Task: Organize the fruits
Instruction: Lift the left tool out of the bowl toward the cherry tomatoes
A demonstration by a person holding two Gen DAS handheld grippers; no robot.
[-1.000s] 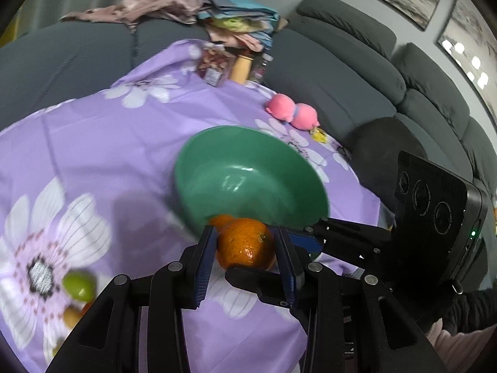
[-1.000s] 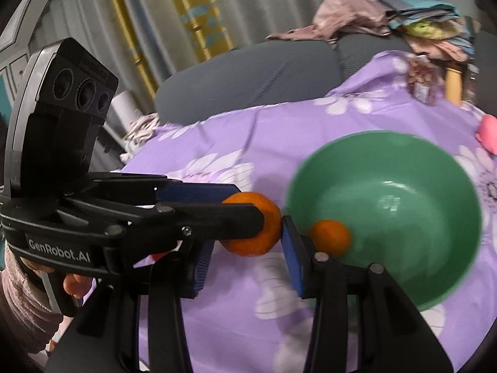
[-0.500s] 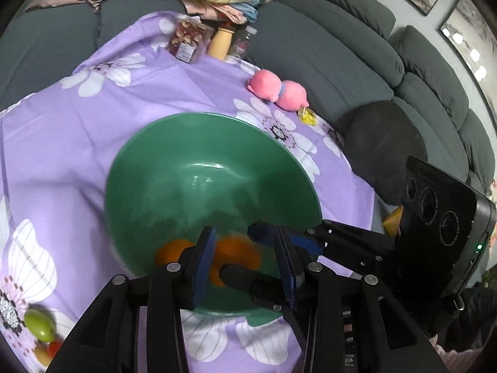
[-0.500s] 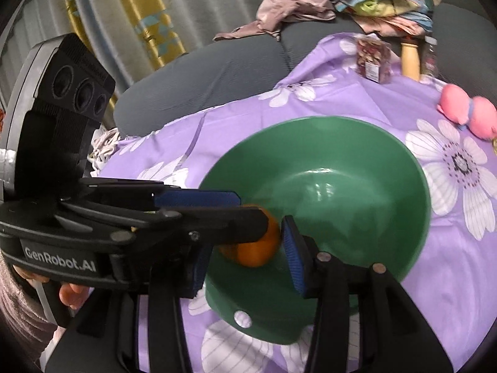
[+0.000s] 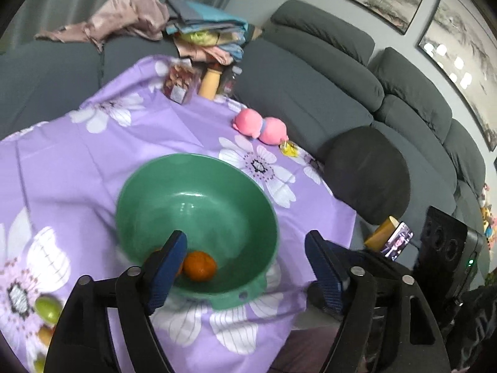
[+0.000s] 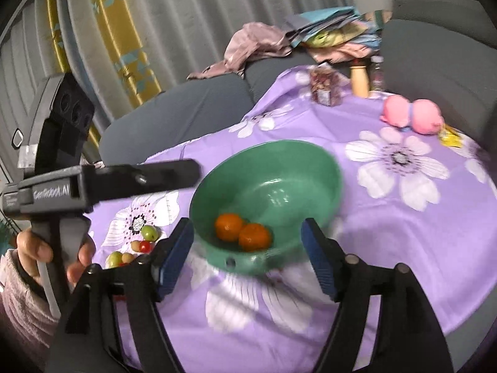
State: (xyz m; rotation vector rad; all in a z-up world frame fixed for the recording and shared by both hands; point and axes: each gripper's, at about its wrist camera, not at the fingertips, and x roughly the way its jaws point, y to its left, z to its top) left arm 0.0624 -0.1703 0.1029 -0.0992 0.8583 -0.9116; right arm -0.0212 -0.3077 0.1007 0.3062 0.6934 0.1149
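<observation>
A green bowl [image 5: 192, 159] stands on the purple flowered cloth, and in the right wrist view two oranges [image 6: 229, 227] [image 6: 254, 237] lie in the bowl [image 6: 279, 155] near its front wall. The left wrist view shows one orange [image 5: 199, 265] fully, the other mostly hidden behind a finger. My left gripper [image 5: 245, 242] hovers above the bowl's near rim, its jaws opening, with no pad touching fruit. My right gripper [image 6: 247, 228] hangs in front of the bowl, jaws also opening, nothing gripped. Small green and red fruits [image 6: 149, 232] lie loose on the cloth, left of the bowl.
A pink plush toy [image 5: 261, 126], a snack jar [image 5: 180, 85] and a bottle [image 5: 211, 82] sit toward the table's far side. Grey sofas with piled clothes [image 5: 198, 34] surround the table. A hand [image 6: 84, 248] holds the left tool's black frame [image 6: 108, 183].
The left gripper carried an orange over the bowl and let it go; it now lies in the bowl. Both pairs of jaws have spread wide, and both grippers have drawn back from the bowl.
</observation>
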